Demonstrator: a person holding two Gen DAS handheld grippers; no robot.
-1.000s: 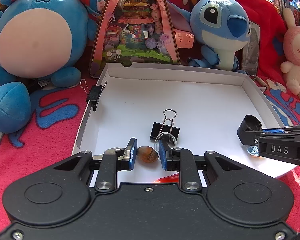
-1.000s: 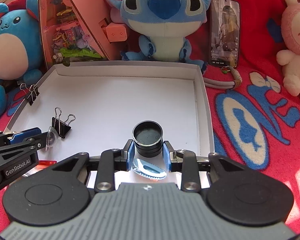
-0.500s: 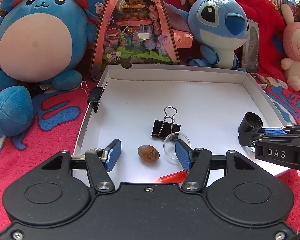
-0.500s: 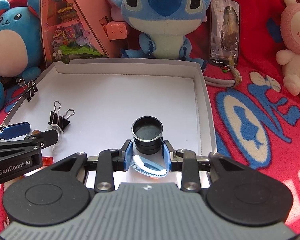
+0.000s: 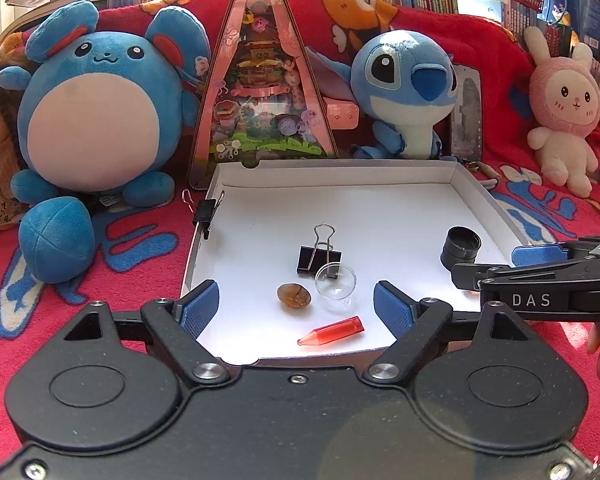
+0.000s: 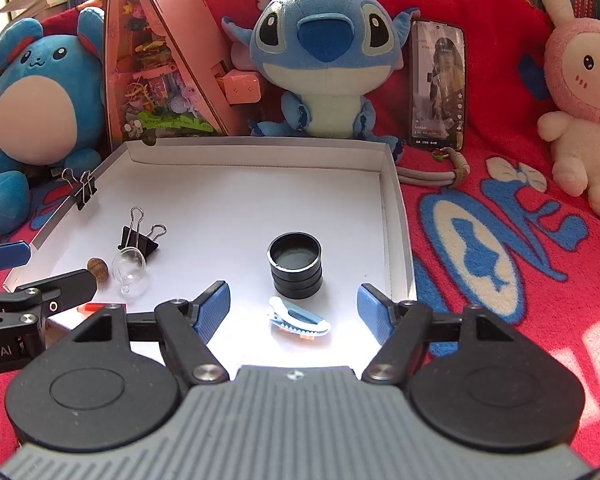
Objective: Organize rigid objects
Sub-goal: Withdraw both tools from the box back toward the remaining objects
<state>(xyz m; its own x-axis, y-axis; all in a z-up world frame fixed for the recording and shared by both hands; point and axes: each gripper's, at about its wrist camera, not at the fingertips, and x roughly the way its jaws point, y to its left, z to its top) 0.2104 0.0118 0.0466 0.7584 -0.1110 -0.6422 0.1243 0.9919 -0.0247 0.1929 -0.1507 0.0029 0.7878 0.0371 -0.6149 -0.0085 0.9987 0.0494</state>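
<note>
A shallow white box lid (image 5: 340, 168) (image 6: 260, 148) lies on a red blanket. In it sit a brown nut (image 5: 294, 295) (image 6: 98, 268), a clear glass cup (image 5: 335, 282) (image 6: 128, 267), a black binder clip (image 5: 319, 258) (image 6: 138, 237), a red pointed tube (image 5: 332, 331), a black stacked cylinder (image 5: 460, 248) (image 6: 296, 265) and a white-blue hair clip (image 6: 299, 319). My left gripper (image 5: 296, 307) is opening, its jaws wide apart, the nut lying free just ahead. My right gripper (image 6: 294, 307) is opening too, nothing pressed between its pads; the hair clip and cylinder lie loose between and ahead of them.
A second binder clip (image 5: 206, 210) (image 6: 83, 188) grips the lid's left wall. Blue plush toys (image 5: 96, 128) (image 6: 324, 60), a pink triangular box (image 5: 260, 92), a phone (image 6: 438, 84) and a pink rabbit plush (image 6: 584, 92) stand behind and right of the lid.
Both grippers opened wide and drew back toward the lid's near edge. The left let go of the nut, the right let go of the black cylinder; both things rest in the lid.
</note>
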